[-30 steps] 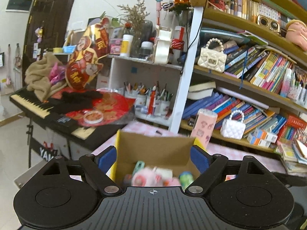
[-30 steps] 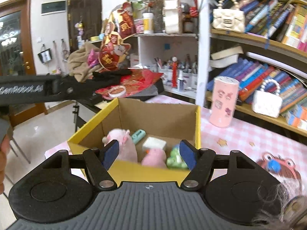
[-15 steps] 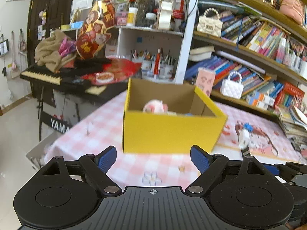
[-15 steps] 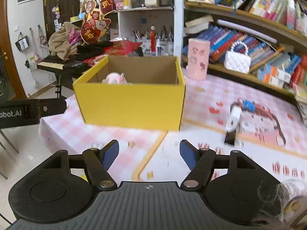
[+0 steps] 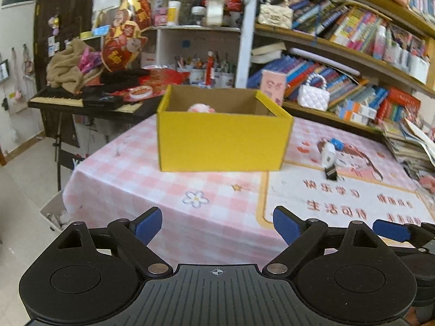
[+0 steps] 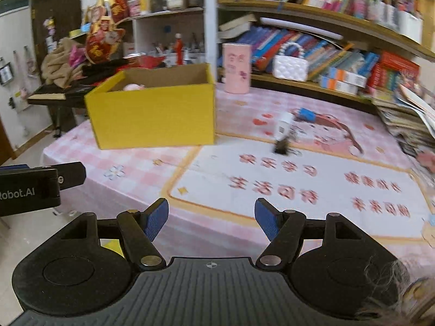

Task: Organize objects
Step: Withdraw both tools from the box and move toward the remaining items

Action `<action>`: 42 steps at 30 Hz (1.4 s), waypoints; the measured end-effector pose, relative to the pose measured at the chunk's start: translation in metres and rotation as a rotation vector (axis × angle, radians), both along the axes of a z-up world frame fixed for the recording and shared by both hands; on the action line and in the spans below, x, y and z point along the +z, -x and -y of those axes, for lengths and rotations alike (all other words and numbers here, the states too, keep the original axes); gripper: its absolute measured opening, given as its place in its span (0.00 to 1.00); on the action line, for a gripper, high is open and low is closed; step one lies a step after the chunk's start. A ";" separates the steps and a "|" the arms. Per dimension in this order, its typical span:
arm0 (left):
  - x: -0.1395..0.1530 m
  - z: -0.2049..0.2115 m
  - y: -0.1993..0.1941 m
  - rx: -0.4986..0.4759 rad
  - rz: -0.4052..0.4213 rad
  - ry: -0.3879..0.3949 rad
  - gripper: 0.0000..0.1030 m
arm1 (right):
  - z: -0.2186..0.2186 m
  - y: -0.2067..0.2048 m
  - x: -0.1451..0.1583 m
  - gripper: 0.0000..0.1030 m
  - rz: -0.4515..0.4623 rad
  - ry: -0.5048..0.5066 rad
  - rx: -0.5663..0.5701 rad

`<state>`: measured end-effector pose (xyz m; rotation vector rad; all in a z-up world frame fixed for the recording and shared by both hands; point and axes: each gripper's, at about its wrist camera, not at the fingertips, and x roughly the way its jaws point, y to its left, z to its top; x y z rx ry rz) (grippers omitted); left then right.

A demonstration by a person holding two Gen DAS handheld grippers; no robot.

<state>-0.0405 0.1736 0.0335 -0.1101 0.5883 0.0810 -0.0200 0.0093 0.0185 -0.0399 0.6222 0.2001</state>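
Note:
A yellow cardboard box (image 5: 223, 138) stands on the pink checked tablecloth (image 5: 152, 190), also in the right wrist view (image 6: 155, 114). A pink plush toy (image 5: 201, 107) shows over its rim, and in the right wrist view (image 6: 133, 87). A small white and black object (image 5: 329, 160) lies on the mat right of the box, also in the right wrist view (image 6: 282, 135), with a blue piece (image 6: 305, 114) behind it. My left gripper (image 5: 217, 225) is open and empty near the table's front edge. My right gripper (image 6: 211, 218) is open and empty beside it.
A white mat with red characters (image 6: 299, 187) covers the table's right half. A pink cylinder (image 6: 236, 68) stands behind the box. Bookshelves (image 5: 339, 54) line the back. A keyboard piled with clutter (image 5: 81, 97) stands left. A stack of magazines (image 5: 410, 146) lies at the right.
Both grippers have pulled back from over the box towards the table's front edge. The box now appears farther away and the mat has come into view.

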 end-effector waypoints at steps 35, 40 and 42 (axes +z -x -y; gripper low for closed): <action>-0.013 0.144 -0.115 -0.349 -0.049 0.021 0.87 | 0.146 -0.074 -0.006 0.66 -0.082 -0.002 -0.309; -0.019 0.156 -0.138 -0.337 -0.058 0.027 0.86 | 0.159 -0.102 -0.006 0.66 -0.086 0.003 -0.295; -0.020 0.161 -0.147 -0.334 -0.062 0.024 0.85 | 0.165 -0.112 -0.007 0.66 -0.086 0.006 -0.289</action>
